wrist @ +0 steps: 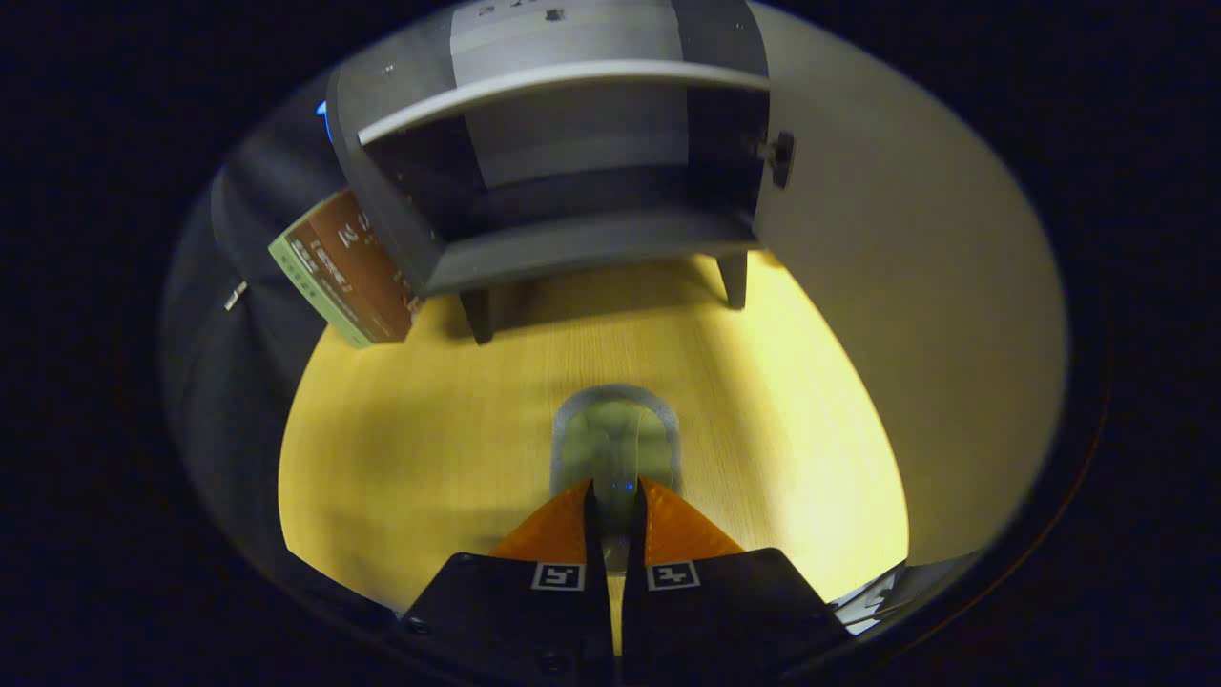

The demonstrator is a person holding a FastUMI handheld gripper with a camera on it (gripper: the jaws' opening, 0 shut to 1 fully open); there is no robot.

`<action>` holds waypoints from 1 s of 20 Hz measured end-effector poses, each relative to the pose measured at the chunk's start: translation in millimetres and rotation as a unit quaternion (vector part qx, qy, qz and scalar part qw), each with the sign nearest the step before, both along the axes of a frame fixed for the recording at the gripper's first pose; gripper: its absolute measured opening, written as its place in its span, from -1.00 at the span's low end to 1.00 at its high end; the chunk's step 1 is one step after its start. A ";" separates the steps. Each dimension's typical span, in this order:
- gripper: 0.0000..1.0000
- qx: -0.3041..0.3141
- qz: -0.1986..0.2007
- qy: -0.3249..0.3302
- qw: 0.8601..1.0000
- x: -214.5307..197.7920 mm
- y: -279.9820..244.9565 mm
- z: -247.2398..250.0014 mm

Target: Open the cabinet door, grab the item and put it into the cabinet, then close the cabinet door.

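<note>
Between nearly closed tongs (615, 496), clear cup (615, 434) pinched by its rim, open cabinet (572, 172) beyond, shelves bare.

The wooden table (458, 448) bears a grey cabinet (563, 239), a brown box (348, 272) and a clear item (615, 434).

- A brown and green box (341, 269) leans just left of the open cabinet (563, 181); it carries pale print, with one large character that may be a "2", but the rest is too blurred and small to read.
- Each finger of the tool (615, 496) bears a square black-and-white coded marker near its base, a pattern and not legible text.
- Nothing else legible shows on the cabinet.
</note>
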State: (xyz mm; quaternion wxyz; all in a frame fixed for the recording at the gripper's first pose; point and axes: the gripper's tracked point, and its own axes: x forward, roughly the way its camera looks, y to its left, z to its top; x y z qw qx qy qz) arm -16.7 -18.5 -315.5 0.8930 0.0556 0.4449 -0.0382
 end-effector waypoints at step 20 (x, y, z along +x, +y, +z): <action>-0.83 -0.076 0.042 -0.283 0.955 203.1 23.2 260.5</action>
